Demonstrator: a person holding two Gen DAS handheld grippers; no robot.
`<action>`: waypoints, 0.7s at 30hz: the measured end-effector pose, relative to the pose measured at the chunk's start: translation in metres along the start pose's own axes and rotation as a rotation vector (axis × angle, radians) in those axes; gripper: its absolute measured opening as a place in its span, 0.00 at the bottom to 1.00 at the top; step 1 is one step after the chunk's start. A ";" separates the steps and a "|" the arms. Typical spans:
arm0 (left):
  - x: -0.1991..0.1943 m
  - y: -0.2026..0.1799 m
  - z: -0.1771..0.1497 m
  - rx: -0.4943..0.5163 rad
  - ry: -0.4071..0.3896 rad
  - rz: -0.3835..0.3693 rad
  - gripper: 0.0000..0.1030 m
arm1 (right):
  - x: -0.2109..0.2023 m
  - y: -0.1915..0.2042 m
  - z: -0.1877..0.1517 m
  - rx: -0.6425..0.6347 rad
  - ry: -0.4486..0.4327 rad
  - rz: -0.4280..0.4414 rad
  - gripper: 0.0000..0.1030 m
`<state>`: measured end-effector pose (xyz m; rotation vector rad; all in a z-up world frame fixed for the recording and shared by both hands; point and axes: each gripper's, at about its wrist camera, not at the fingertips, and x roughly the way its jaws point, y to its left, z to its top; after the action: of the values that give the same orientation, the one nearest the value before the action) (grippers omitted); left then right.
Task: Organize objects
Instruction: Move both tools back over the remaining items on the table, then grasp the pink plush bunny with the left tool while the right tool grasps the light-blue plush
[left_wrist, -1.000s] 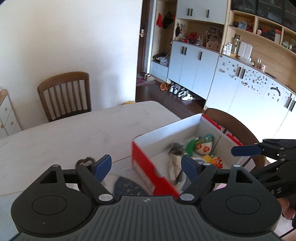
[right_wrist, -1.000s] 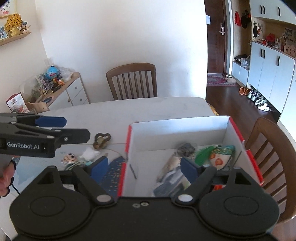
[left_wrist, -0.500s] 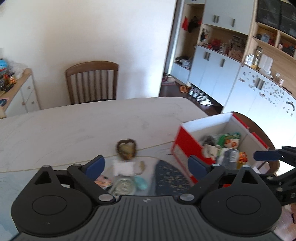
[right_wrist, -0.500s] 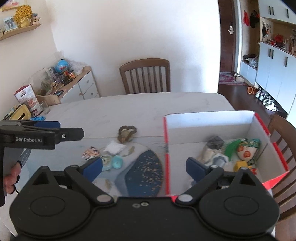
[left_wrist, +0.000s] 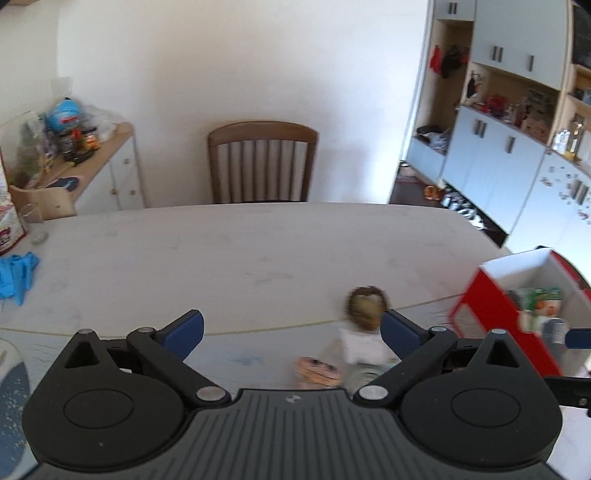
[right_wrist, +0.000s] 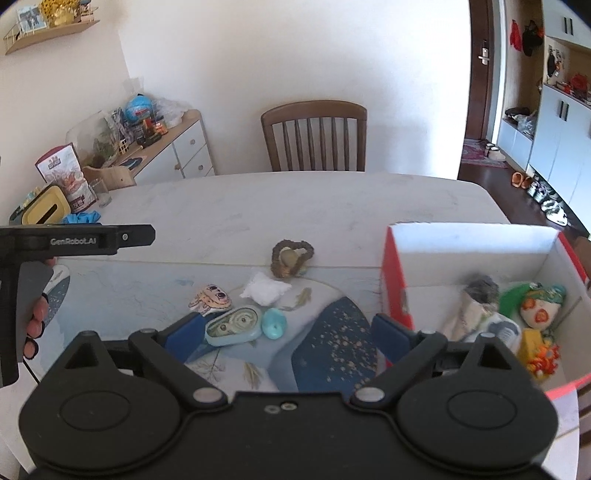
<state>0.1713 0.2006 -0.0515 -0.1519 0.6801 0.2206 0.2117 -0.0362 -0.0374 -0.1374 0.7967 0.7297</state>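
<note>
Now the open red cardboard box with white inside (right_wrist: 469, 254) sits at the right end of the pale marble-look table (right_wrist: 295, 206), already holding a grey-haired cloth doll (right_wrist: 476, 299), a green-leafed painted-face toy (right_wrist: 535, 302) and a yellow-orange trinket (right_wrist: 535, 354). Still loose on the blue-and-white printed mat (right_wrist: 332, 332) left of the box: brown wreath-like ring with a beige centre (right_wrist: 290, 256), white crumpled cloth piece (right_wrist: 264, 290), pink cartoon-face sticker toy (right_wrist: 212, 297), pale blue oval maze toy (right_wrist: 234, 325), small turquoise round piece (right_wrist: 275, 323). So 5 loose, box partly filled; I'd call the job about half done. Change over the last second: both wrist views have swung off the box and onto the loose pile, so in the left view the box (left_wrist: 517, 295) has slid to the right edge. Left gripper (left_wrist: 291, 328) has just been opening and now stands wide with nothing between its pads; wreath and cloth sit just ahead of its right finger. Right gripper (right_wrist: 288, 332) has also just been opening, wide and empty, maze toy and turquoise piece lying between its fingers but not pinched. Reads as a drop-off finished and both tools returning for the next pick. Likely next target: maze toy for the right, wreath or cloth for the left.
</note>
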 end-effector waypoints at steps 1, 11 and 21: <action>0.004 0.004 -0.001 -0.001 0.004 0.009 0.99 | 0.006 0.002 0.001 -0.006 0.007 -0.001 0.94; 0.054 0.015 -0.030 0.068 0.087 -0.008 0.99 | 0.069 0.010 -0.001 -0.065 0.104 -0.005 0.92; 0.090 -0.009 -0.048 0.127 0.151 -0.079 0.99 | 0.115 0.009 -0.012 -0.103 0.174 0.001 0.82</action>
<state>0.2126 0.1951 -0.1456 -0.0739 0.8346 0.0902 0.2530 0.0291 -0.1240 -0.2966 0.9244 0.7672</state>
